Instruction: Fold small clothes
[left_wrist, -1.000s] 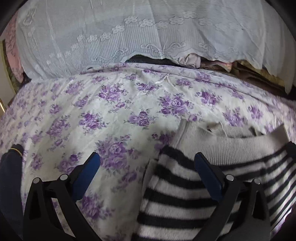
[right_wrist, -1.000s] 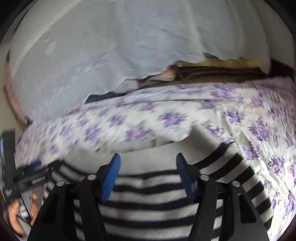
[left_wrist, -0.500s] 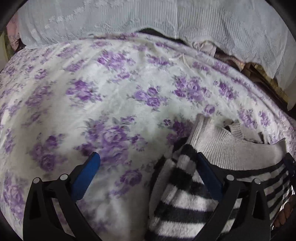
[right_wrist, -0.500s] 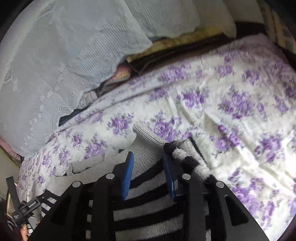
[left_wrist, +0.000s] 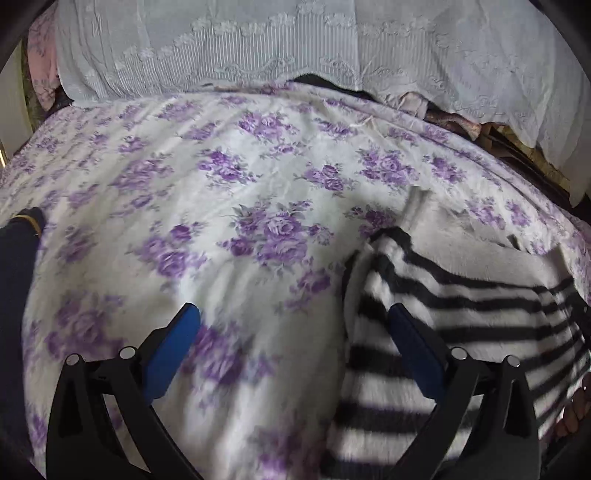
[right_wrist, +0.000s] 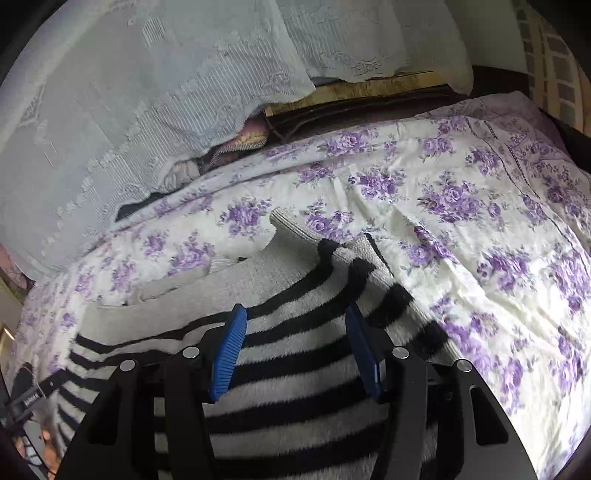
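Knitwear, soft, fuzzy and floppy: the striped sweater (right_wrist: 295, 369) lies under the right gripper (right_wrist: 293, 350), whose jaws have just reopened, unclamped; take its ribbed edge. Left gripper (left_wrist: 291, 350) gapes empty beside it.

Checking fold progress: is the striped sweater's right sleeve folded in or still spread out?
Folded in. The striped sweater's sleeve lies doubled back over the body, its cuff not out on the floral sheet.

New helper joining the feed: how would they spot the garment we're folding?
Find the purple-flowered bedsheet below the white lace cloth. On it lies the striped sweater, fuzzy white with black stripes and a plain grey ribbed band; nothing else here is striped.
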